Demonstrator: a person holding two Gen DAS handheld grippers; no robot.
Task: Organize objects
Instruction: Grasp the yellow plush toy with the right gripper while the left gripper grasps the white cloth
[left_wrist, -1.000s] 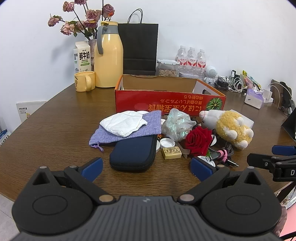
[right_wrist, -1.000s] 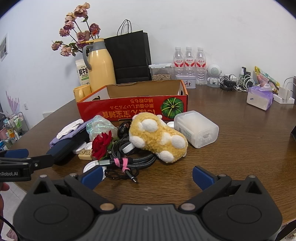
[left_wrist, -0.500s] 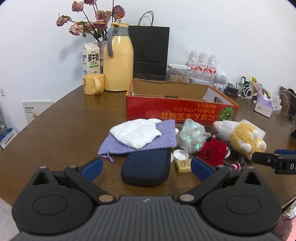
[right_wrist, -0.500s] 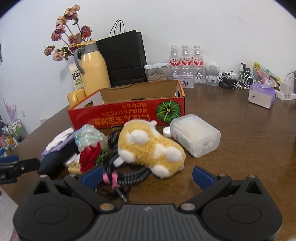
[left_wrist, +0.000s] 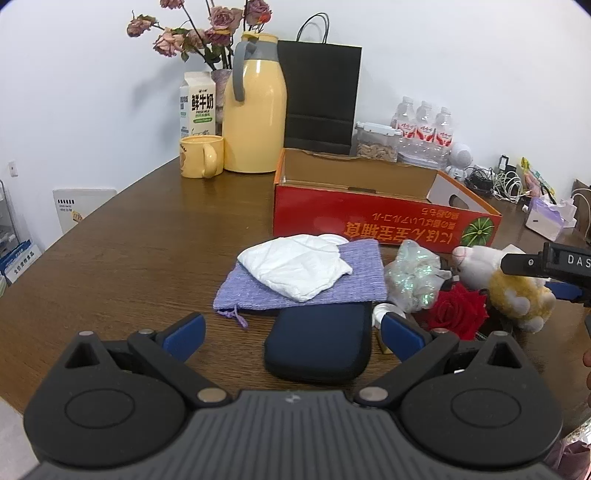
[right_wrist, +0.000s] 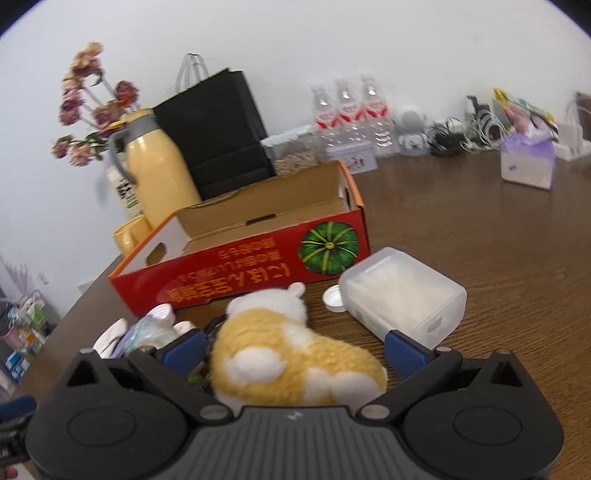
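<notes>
A pile lies before the open red cardboard box (left_wrist: 384, 218) (right_wrist: 258, 266): a dark blue zip case (left_wrist: 319, 339), a purple cloth pouch (left_wrist: 354, 280) under a white cloth (left_wrist: 295, 269), a crinkly wrapper (left_wrist: 413, 277), a red rose (left_wrist: 458, 314) and a yellow-and-white plush toy (left_wrist: 517, 291) (right_wrist: 291, 358). My left gripper (left_wrist: 291, 334) stands open just above the case. My right gripper (right_wrist: 295, 347) is open, its fingers either side of the plush toy. A clear plastic tub (right_wrist: 402, 299) and a white cap (right_wrist: 332, 297) lie right of the toy.
Behind the box stand a yellow thermos (left_wrist: 255, 107), a yellow mug (left_wrist: 201, 155), a milk carton (left_wrist: 197, 105), dried flowers, a black paper bag (left_wrist: 321, 96) and water bottles (left_wrist: 421, 125). Cables and a tissue pack (right_wrist: 528, 166) sit at the back right. Bare wood lies left of the pile.
The right gripper has pushed forward and down until the plush toy sits between its open fingers. The left gripper has drifted left and closer over the blue case.
</notes>
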